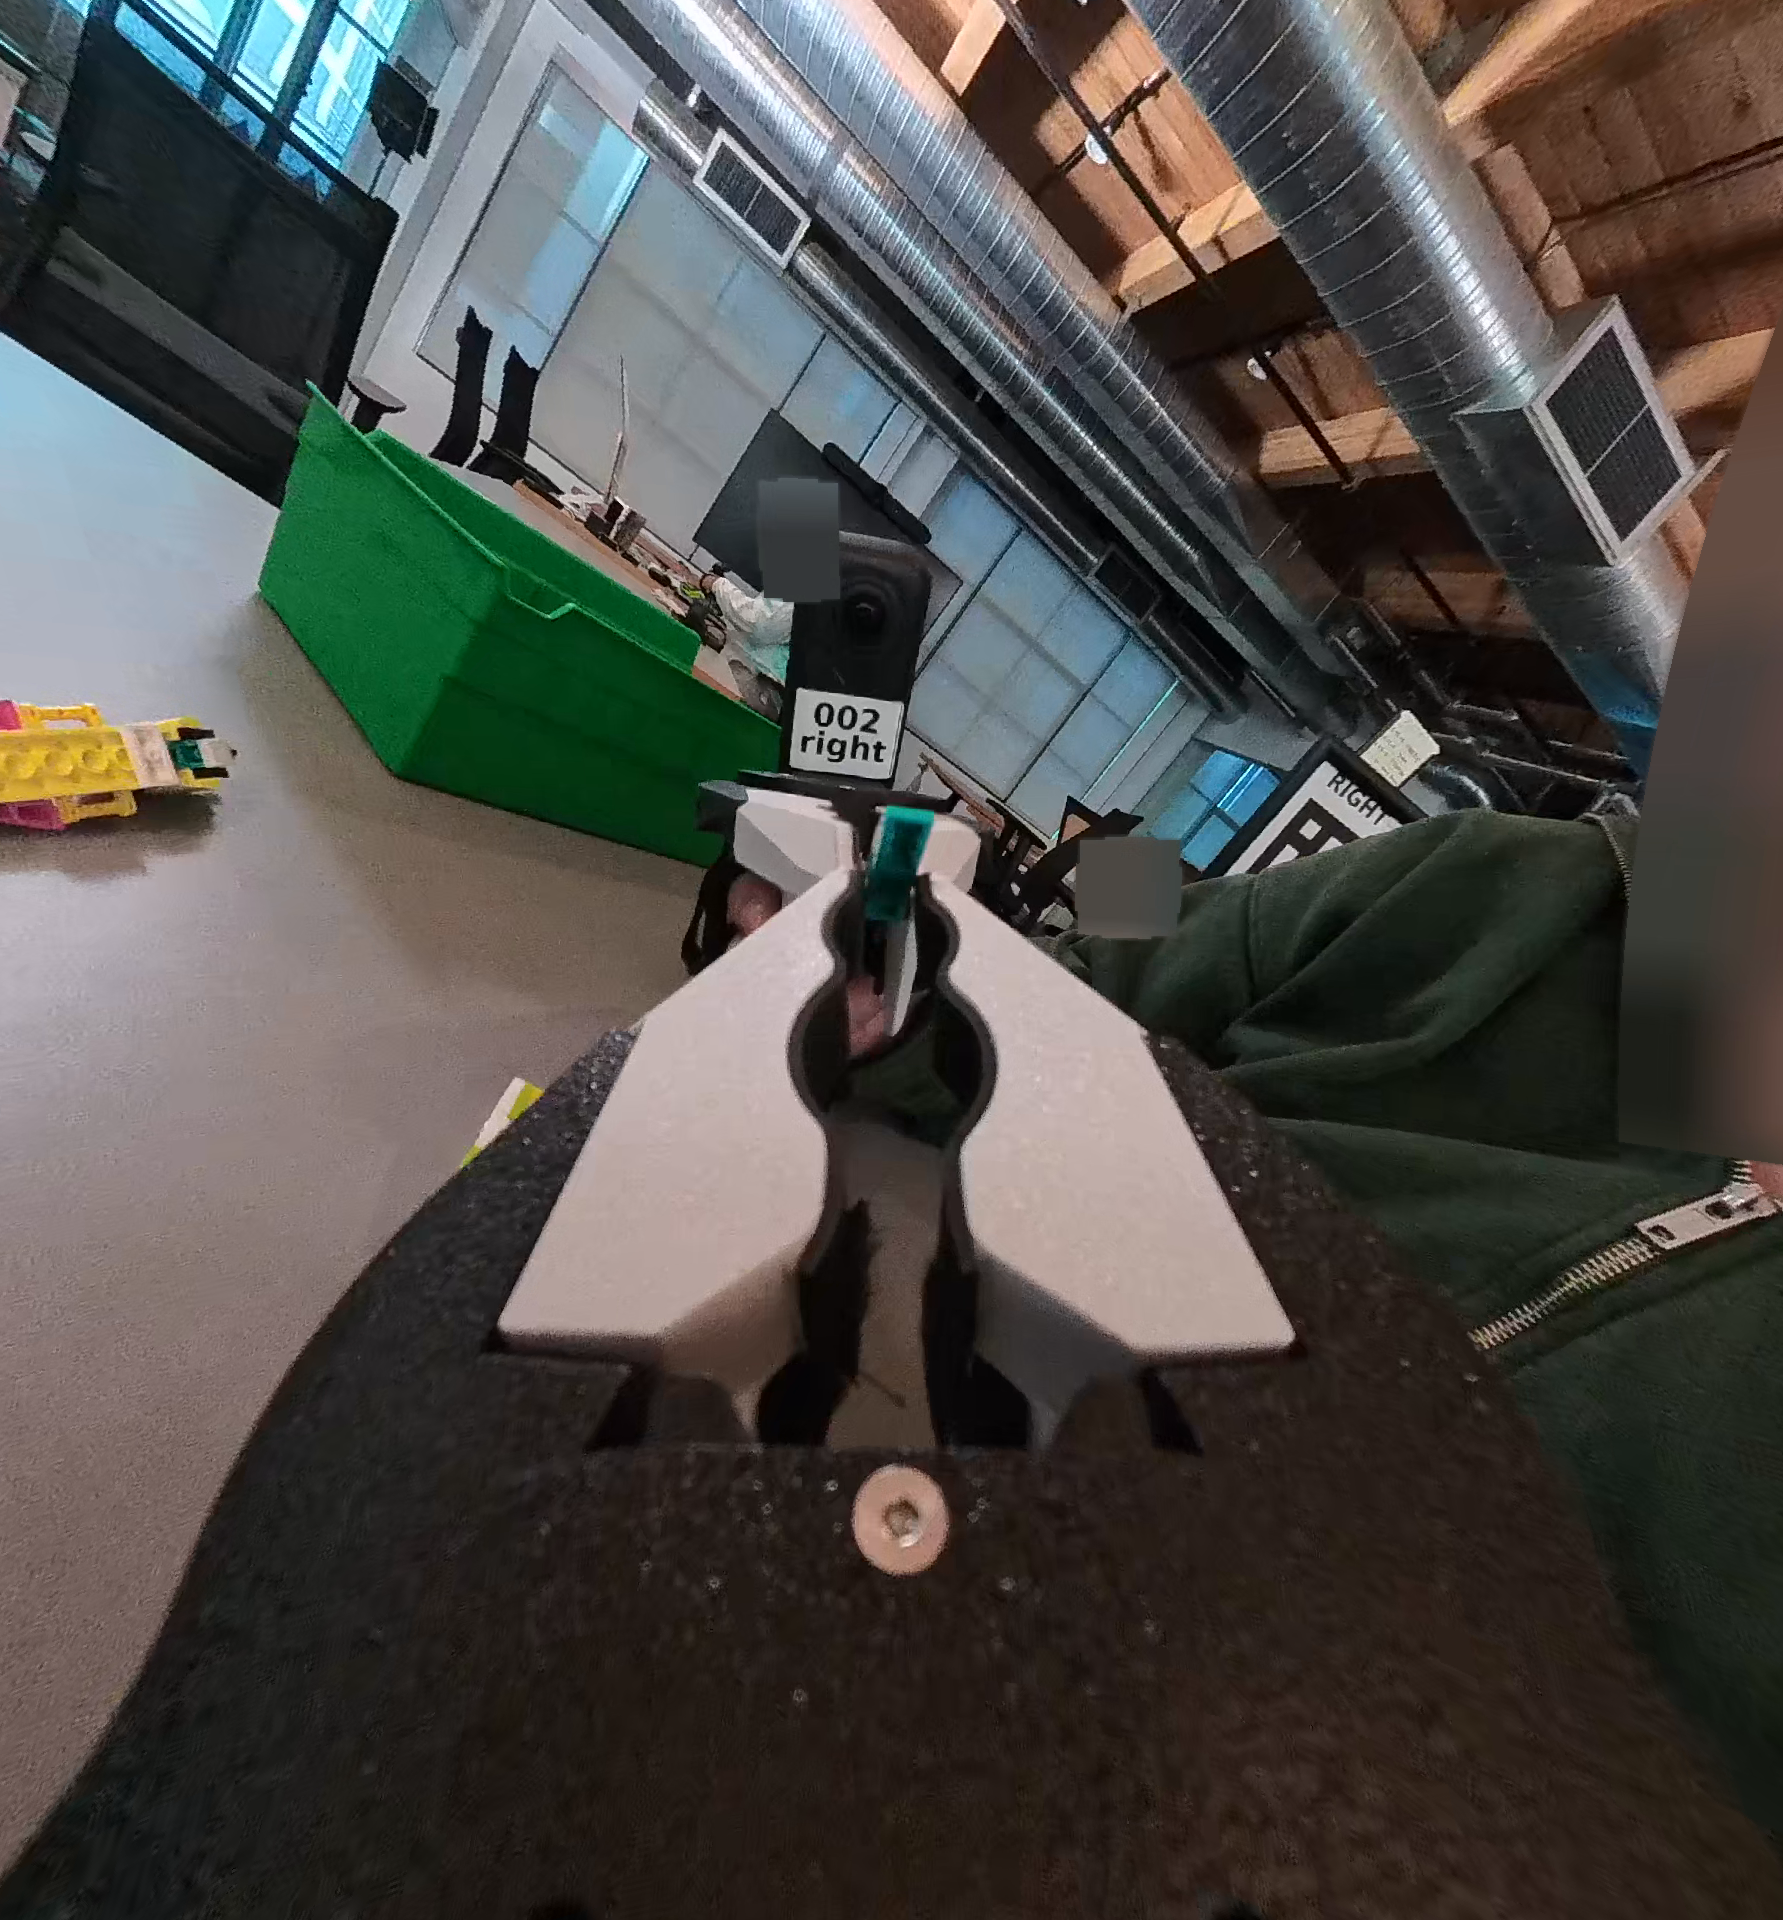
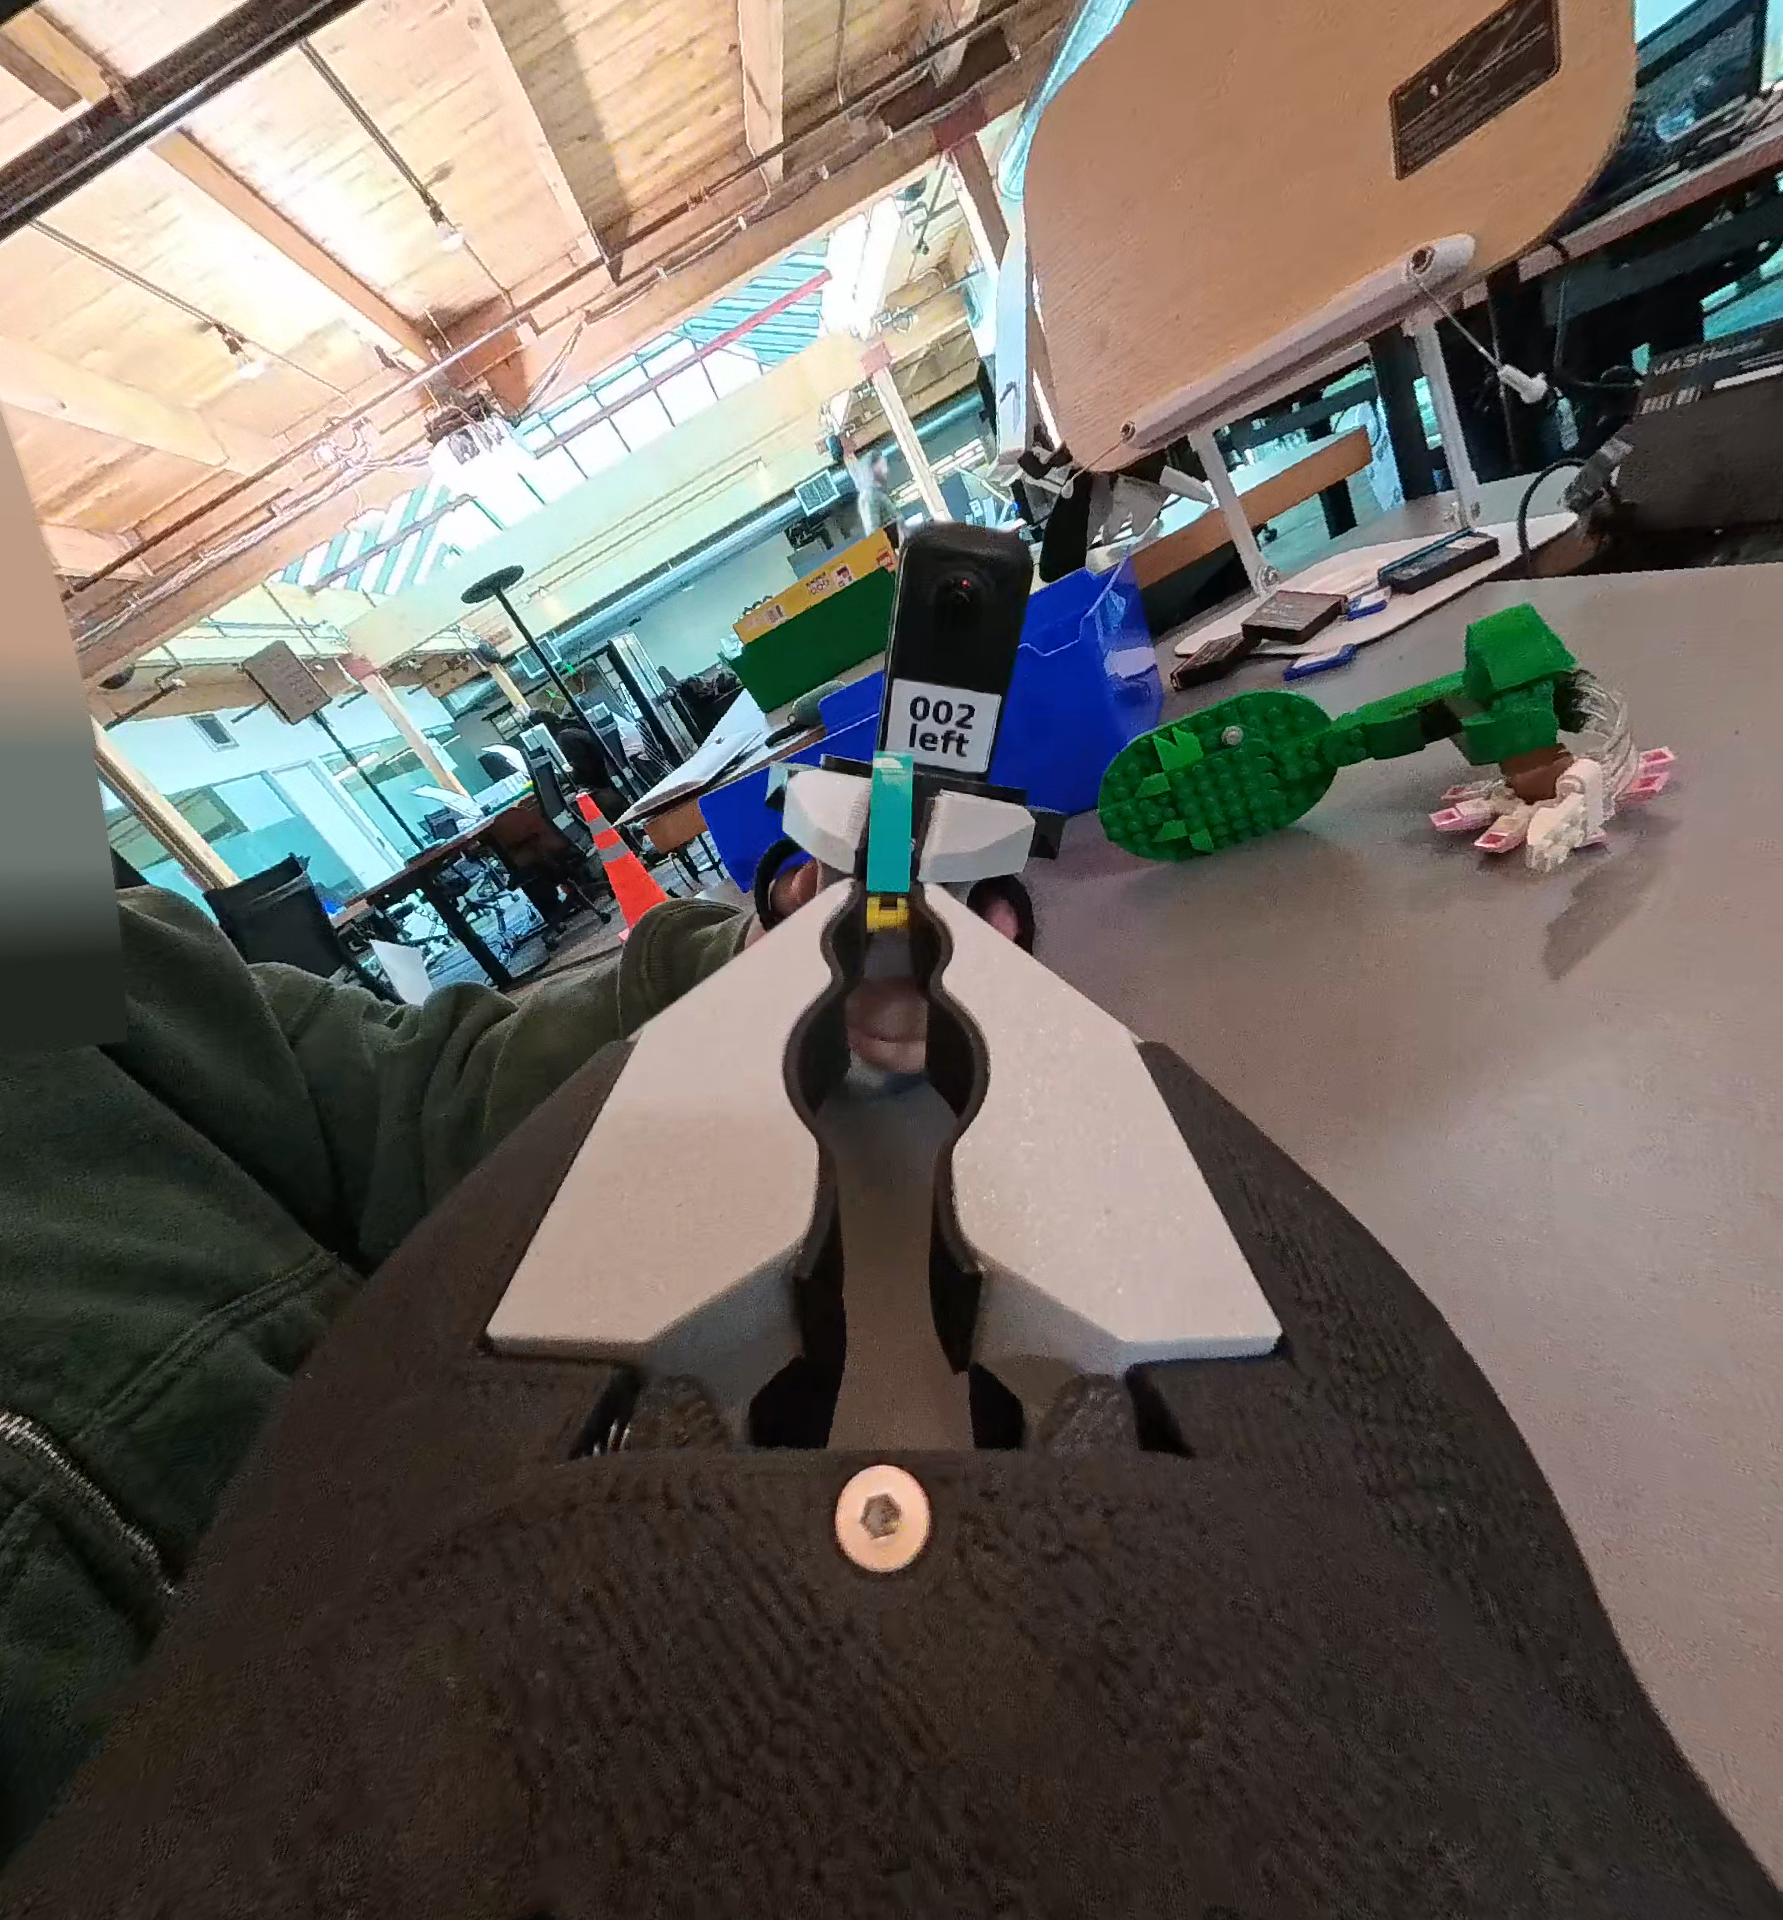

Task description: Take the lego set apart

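We held a teal piece [image 1: 892,868] between both grippers, left [image 1: 892,904] and right [image 2: 887,904], fingers pinching opposite ends, to pull it apart above the worktop [image 2: 1386,1039].

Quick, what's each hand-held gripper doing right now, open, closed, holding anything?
Left hand-held gripper: closed on the teal lego piece.
Right hand-held gripper: closed on the other end of the same teal lego piece.
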Available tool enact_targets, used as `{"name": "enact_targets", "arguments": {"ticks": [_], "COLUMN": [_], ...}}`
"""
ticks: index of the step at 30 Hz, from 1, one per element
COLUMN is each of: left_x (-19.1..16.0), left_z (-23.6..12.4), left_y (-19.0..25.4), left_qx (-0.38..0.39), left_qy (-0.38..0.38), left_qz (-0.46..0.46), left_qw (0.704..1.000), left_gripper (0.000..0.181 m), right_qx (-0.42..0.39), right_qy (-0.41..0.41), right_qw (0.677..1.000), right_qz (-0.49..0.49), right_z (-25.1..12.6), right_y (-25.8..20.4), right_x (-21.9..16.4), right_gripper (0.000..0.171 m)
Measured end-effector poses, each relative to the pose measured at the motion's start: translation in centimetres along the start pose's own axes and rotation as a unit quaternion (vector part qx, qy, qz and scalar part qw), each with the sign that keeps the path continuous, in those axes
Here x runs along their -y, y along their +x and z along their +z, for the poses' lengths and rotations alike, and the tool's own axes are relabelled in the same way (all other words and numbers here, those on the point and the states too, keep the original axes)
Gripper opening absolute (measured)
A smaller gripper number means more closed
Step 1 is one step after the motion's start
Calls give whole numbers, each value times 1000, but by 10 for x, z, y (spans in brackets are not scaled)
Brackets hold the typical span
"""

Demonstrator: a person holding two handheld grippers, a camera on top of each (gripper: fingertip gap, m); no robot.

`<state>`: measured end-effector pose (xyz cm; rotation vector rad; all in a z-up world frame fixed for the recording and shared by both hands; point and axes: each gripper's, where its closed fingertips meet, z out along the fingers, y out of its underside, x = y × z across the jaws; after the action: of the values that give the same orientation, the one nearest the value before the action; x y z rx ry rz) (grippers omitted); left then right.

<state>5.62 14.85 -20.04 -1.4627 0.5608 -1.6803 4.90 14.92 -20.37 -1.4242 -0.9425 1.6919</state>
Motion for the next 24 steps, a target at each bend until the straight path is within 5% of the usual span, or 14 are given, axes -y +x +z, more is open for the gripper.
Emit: {"name": "enact_targets", "arguments": {"ticks": [6,13,20,24], "left_x": [0,-32,-39,-41], "left_z": [0,-1,1,3], "left_y": [1,-17,-15,-15], "left_qx": [13,84,79,65], "left_qy": [4,-128,-154,-148], "left_qz": [38,74,68,32], "left_qw": [999,985,983,986], "left_gripper": [6,6,6,6], "right_qx": [-1,-20,20,28], "right_qy": [-3,-122,-146,-154], "right_qw": [1000,985,987,986], "right_qz": [-6,-119,-65,-60], "right_z": [0,-9,-14,-14], "right_y": [0,10,10,8], "right_x": [0,-26,-37,-40], "right_gripper": [5,13,20,9]}}
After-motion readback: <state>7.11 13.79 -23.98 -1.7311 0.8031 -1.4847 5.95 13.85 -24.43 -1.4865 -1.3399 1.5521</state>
